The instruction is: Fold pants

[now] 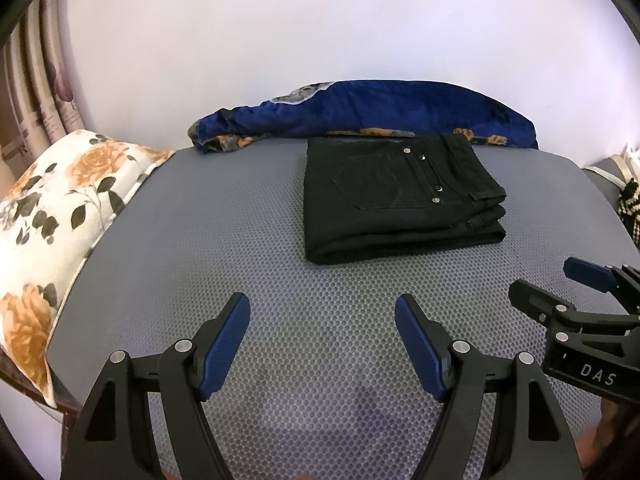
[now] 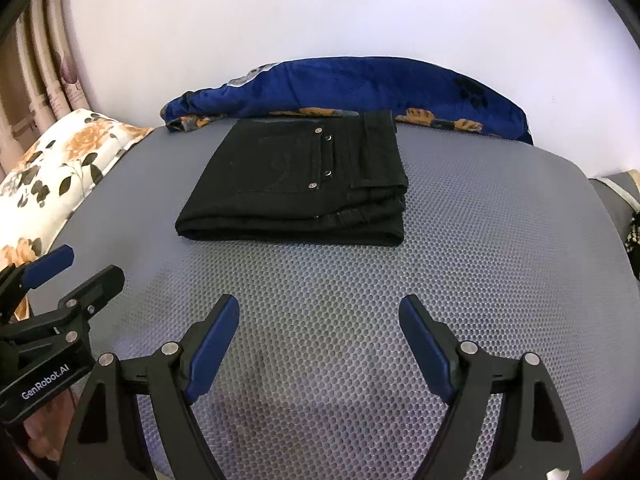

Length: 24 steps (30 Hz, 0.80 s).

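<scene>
i see the folded pants lying crosswise well ahead of both wide-open, empty grippers, left gripper and right gripper about equally near.

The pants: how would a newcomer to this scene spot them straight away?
Start at the grey dotted mat covering the surface. Toward its far edge, just before the rumpled blue blanket, lie the pants, folded into a flat stack. They alone are plain black, with a back pocket and metal rivets facing up.
</scene>
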Available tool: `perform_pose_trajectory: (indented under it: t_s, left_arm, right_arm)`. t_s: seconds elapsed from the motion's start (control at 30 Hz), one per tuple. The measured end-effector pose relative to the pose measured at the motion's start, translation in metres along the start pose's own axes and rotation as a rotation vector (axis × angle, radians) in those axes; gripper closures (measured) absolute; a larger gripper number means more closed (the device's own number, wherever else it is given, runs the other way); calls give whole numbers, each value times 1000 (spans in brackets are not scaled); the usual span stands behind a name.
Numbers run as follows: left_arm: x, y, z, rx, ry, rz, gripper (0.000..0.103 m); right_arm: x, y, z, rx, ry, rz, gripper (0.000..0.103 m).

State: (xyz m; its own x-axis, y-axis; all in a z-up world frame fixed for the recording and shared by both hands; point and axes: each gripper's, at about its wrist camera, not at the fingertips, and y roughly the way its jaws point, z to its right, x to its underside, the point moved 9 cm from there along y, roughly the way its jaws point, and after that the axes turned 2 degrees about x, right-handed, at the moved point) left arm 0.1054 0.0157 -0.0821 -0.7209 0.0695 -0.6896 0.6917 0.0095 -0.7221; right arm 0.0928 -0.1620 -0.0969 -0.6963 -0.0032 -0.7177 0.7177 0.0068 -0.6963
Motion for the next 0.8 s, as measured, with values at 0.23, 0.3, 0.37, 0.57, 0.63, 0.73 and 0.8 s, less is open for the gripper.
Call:
perform_pose_trajectory:
  t_s: [0.23, 0.3, 0.37, 0.57, 0.63, 0.73, 0.8]
  left_arm:
    - [0, 0, 0, -2, 9, 3, 28]
    - [-1, 1, 0, -4, 12, 5, 28]
    - [0, 0, 0, -9, 17, 10, 28]
    - [0, 1, 2, -4, 21, 5, 28]
    - [0, 2, 3, -2, 22, 3, 28]
    - [0, 2, 4, 3, 22, 0, 28]
    - [1, 3, 4, 6, 17, -7, 28]
  right_arm:
    - [3, 3, 0, -8, 8, -11, 23]
    - [4, 4, 0, -9, 10, -14, 23]
    - [4, 4, 0, -10, 8, -18, 23]
    - [5, 5, 0, -6, 11, -21, 23]
    - [5, 5, 0, -5, 14, -21, 23]
    - [5, 5, 0, -2, 15, -21, 23]
    - [5, 5, 0, -3, 16, -22, 23]
